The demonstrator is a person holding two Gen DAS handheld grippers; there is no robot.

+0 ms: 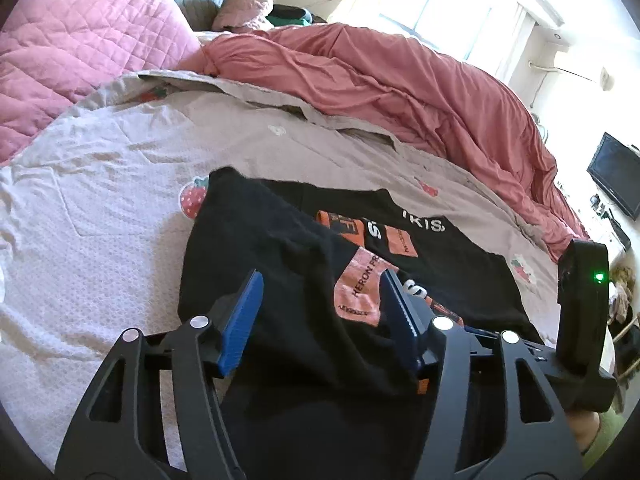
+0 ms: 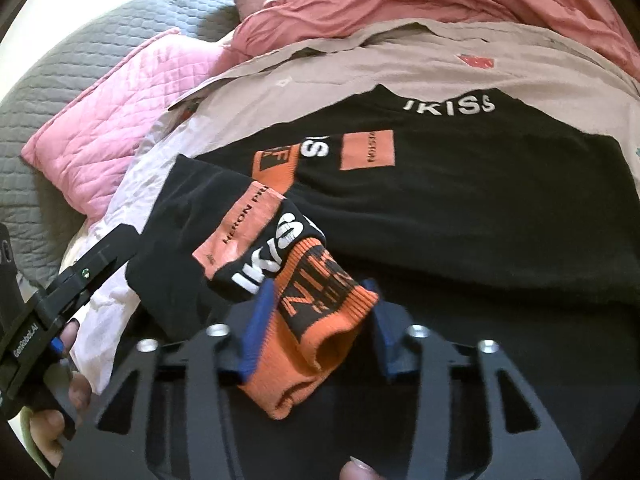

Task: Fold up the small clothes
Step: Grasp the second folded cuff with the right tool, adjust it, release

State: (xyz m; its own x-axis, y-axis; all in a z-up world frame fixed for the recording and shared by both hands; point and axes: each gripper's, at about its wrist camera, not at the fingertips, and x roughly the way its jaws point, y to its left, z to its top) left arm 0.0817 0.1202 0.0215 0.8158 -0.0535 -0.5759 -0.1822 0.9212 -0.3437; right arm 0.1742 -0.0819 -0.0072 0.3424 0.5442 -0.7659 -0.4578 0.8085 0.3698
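A black top (image 1: 304,248) with orange patches and white lettering lies on the bed sheet (image 1: 100,200); it also shows in the right wrist view (image 2: 460,208). Its near part is folded up and over. My left gripper (image 1: 320,320) is open, its blue pads (image 1: 240,320) apart, with black cloth lying loosely between them. My right gripper (image 2: 320,328) has its blue pads (image 2: 258,328) against the orange ribbed cuff (image 2: 320,320) of the top and holds it lifted. The left gripper's body appears at the left edge of the right wrist view (image 2: 60,288).
A pink quilted pillow (image 1: 72,48) lies at the far left and a salmon duvet (image 1: 400,92) is bunched along the far side. A grey quilted headboard (image 2: 80,40) is behind. A dark screen (image 1: 616,176) hangs on the wall at right.
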